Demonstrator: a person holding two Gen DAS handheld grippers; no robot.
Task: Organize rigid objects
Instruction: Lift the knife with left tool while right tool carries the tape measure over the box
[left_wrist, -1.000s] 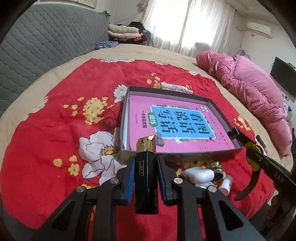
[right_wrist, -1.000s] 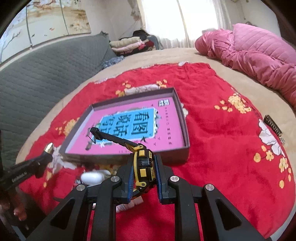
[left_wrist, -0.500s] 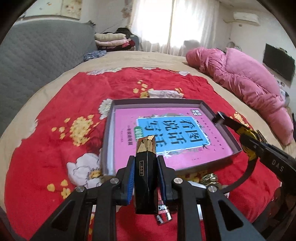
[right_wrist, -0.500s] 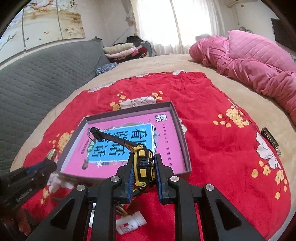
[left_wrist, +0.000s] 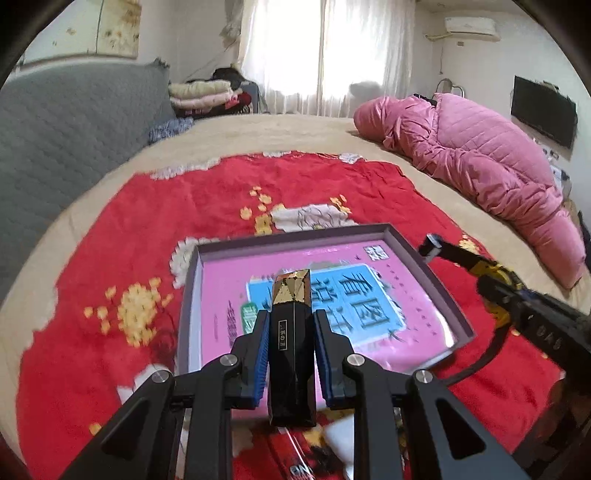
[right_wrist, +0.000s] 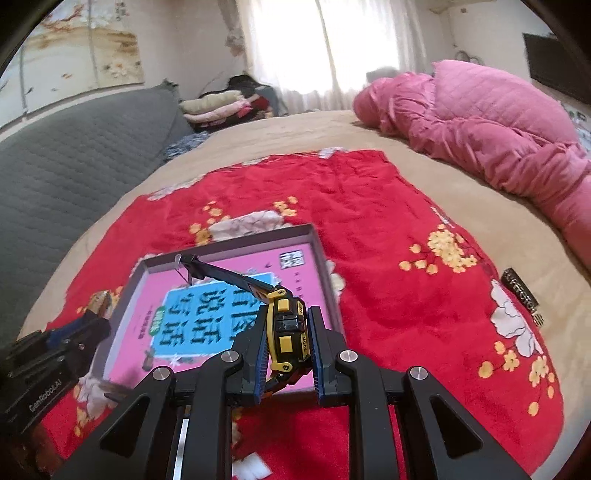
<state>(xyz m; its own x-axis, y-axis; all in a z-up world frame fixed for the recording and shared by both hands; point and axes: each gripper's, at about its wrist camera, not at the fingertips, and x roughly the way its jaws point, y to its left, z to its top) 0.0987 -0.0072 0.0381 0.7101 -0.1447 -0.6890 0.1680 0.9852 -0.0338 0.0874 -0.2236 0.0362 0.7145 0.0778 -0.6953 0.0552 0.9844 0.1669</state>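
Lipstick tube (left_wrist: 291, 343) and tape measure (right_wrist: 288, 332) sit clamped in the left gripper (left_wrist: 290, 354) and right gripper (right_wrist: 288, 350) jaws, neither yet placed in the tray (left_wrist: 428, 273) beyond, which holds only a pink book (left_wrist: 332, 291).

I have my left gripper (left_wrist: 290, 345) pointing forward and tilted downward, its two blue-padded fingers (left_wrist: 260, 356) clamped on a black box with a gold top (left_wrist: 291, 347) that stands up between them. My right gripper (right_wrist: 286, 345) is tilted down the same way, its jaws pressed against both sides of a yellow and black tape measure (right_wrist: 286, 332). Each tool shows up in the other's camera: the right one reaches in from the right edge of the left view, and the left one sits at the left edge of the right view.
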